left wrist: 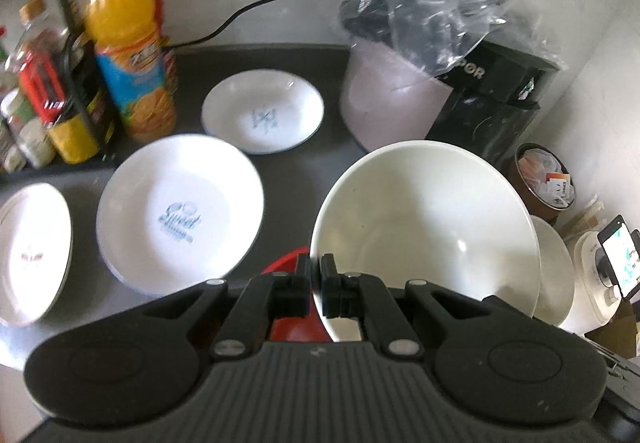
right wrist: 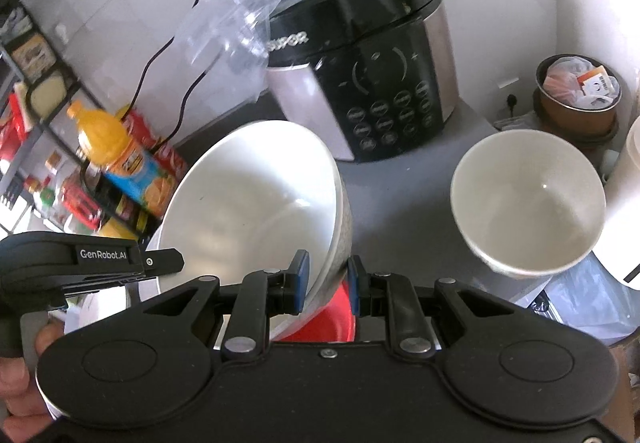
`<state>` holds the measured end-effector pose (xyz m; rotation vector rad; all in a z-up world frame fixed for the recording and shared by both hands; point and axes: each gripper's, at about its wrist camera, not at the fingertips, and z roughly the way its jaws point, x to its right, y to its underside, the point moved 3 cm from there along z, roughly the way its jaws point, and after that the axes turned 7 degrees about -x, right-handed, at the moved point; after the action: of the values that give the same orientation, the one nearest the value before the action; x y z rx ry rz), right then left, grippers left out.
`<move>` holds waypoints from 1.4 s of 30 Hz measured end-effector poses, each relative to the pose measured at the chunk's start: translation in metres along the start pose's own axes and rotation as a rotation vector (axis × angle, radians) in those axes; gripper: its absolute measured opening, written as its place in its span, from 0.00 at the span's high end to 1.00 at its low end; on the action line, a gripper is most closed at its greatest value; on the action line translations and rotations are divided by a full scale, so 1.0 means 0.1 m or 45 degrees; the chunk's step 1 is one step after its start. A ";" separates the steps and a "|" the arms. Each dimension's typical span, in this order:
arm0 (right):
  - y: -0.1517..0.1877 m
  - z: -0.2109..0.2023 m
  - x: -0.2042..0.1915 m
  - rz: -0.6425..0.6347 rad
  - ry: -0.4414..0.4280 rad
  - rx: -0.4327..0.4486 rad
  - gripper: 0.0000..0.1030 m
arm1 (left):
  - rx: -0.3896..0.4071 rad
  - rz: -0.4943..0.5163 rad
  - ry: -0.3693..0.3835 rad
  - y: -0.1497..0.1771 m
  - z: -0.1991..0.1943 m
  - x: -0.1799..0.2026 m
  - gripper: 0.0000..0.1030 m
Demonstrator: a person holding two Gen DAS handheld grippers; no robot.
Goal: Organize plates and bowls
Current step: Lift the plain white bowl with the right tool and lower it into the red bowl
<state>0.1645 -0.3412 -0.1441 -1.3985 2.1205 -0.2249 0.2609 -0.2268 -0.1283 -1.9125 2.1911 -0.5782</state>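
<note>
A large white bowl is tilted above the dark counter. My left gripper is shut on its near rim. In the right wrist view the same bowl fills the middle, and my right gripper grips its lower right wall between blue pads. The left gripper meets the bowl's left rim there. A red bowl lies just beneath. A smaller white bowl stands to the right. Three white plates lie on the counter: a far one, a printed one and one at the left edge.
A black rice cooker under a clear plastic bag stands at the back. An orange juice bottle and a wire rack of jars crowd the left. A brown tin of packets and a white appliance sit at the right.
</note>
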 end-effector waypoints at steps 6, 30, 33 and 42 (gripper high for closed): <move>0.10 0.00 -0.04 -0.039 -0.005 -0.043 0.81 | -0.023 -0.047 -0.012 0.23 -0.02 -0.13 0.96; 0.30 0.18 -0.15 -0.110 0.053 -0.193 0.79 | -0.150 -0.057 -0.020 0.45 0.27 -0.35 0.96; 0.30 0.21 -0.14 -0.093 0.042 -0.220 0.79 | -0.157 -0.045 -0.023 0.44 0.29 -0.36 0.96; 0.32 0.32 -0.16 -0.109 0.056 -0.265 0.79 | -0.197 -0.034 -0.032 0.43 0.38 -0.40 0.96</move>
<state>0.1618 -0.3080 -0.1780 -1.6187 2.1727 -0.0703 0.2425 -0.1901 -0.1851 -2.0154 2.2577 -0.3962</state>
